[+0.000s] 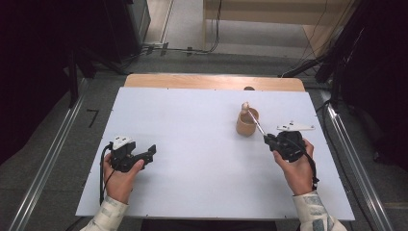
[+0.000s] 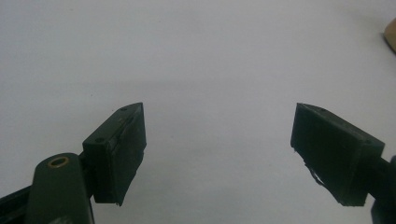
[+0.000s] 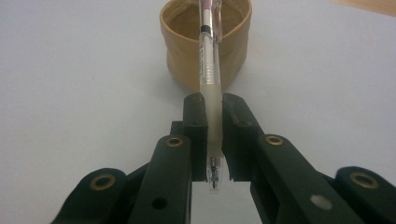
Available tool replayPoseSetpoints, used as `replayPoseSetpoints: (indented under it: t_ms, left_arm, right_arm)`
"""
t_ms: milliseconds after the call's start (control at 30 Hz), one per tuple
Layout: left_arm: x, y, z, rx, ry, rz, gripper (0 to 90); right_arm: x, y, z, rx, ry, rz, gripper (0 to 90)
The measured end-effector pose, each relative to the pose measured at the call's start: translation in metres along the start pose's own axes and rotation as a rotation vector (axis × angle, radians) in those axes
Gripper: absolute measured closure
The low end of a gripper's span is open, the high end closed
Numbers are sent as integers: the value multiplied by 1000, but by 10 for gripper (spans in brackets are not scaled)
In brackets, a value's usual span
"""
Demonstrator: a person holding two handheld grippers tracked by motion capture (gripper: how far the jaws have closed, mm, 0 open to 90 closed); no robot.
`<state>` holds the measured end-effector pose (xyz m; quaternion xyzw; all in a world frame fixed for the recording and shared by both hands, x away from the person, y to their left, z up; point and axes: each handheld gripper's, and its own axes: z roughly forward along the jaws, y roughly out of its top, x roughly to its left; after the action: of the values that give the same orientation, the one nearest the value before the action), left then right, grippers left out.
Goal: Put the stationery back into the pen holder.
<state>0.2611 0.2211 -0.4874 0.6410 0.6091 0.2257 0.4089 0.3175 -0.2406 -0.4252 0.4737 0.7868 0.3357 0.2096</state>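
Right gripper [image 3: 214, 140]: clamped on pen [image 3: 209, 70], pen's far end over tan cup [image 3: 180, 51]; left gripper [image 2: 217, 154]: jaws wide apart, nothing between, above white table [image 1: 192, 144]

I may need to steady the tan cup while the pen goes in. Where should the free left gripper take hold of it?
Grip the tan cup across its lower wall, coming in level from the left gripper's side. The wall is round and upright, so open jaws can straddle it there. That side is bare table; the pen, held in the right gripper, crosses the rim from the other side.
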Motion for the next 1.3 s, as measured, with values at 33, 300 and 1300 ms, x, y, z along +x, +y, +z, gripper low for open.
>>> replayPoseSetpoints:
  t_ms: [33,300,1300]
  left_arm:
    - [0,0,0,0,-1,0,189]
    - [0,0,0,0,0,-1,189]
    - [-1,0,1,1,-2,2,189]
  right_arm:
    - [0,0,0,-1,0,0,789]
    - [-1,1,-1,4,-2,-2,788]
    - [-6,17,-11,-61,-10,18,786]
